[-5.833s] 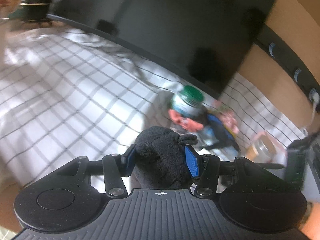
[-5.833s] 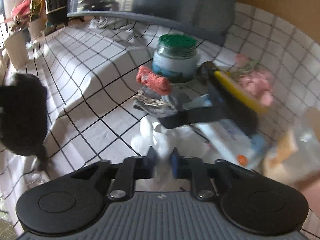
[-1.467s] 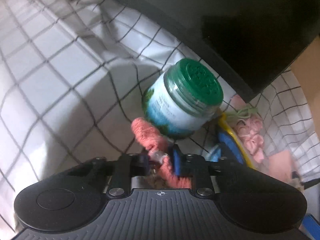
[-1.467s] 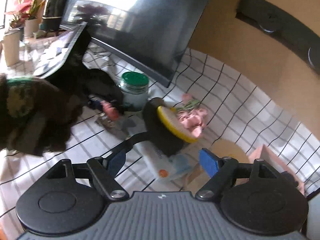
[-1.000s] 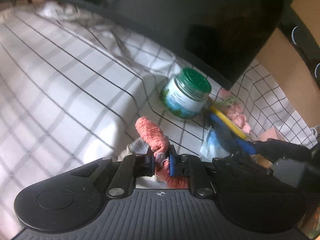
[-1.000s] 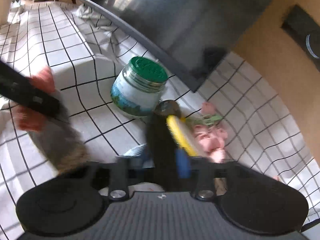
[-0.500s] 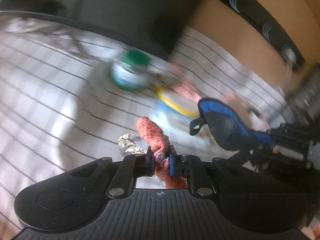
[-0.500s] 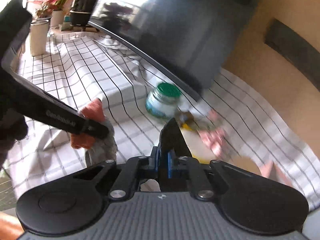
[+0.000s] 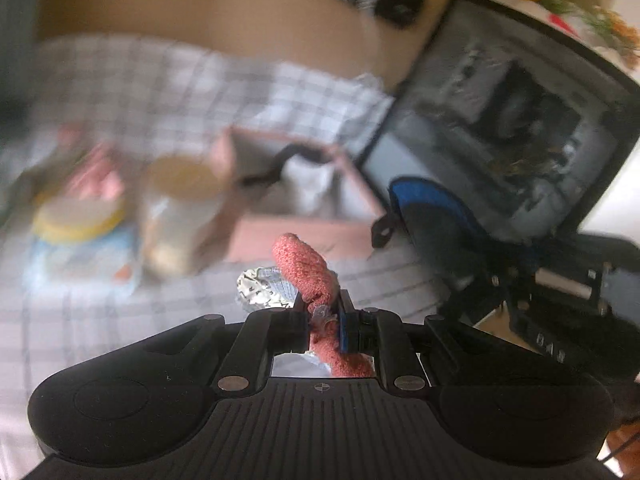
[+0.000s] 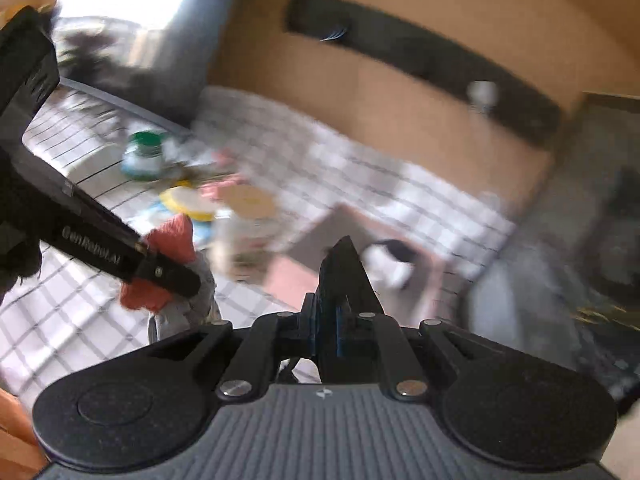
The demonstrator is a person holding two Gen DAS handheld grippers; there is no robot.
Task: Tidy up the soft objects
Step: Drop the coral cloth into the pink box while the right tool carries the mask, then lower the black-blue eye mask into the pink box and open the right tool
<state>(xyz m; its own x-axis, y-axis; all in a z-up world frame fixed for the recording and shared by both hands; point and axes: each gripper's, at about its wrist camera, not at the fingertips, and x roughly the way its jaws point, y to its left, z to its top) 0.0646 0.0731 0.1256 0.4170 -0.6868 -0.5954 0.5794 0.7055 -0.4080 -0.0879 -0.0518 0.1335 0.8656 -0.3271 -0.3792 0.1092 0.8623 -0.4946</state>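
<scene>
Left wrist view: left gripper [image 9: 324,314] pinched tight on a salmon-pink knitted sock [image 9: 306,270], with a grey patterned sock [image 9: 260,290] bunched just behind and left of the jaws. Ahead and slightly right, a pink open box [image 9: 296,236] on the checked cloth [image 9: 132,88], blurred, with something white and black inside. Left of the box, a clear jar with a tan lid [image 9: 180,204]; further left, a yellow-rimmed round thing [image 9: 74,220]. To the right, a blue-and-black padded piece [image 9: 436,216] gripped by the other tool. Right wrist view: right gripper [image 10: 328,322] pressed together on that same dark padded piece [image 10: 344,276], standing upright between the pads. Beyond its tip, the pink box [image 10: 288,280]. Off to the left, the left gripper [image 10: 176,276] with the pink sock [image 10: 172,240]; far behind, a green-lidded jar [image 10: 144,154].
</scene>
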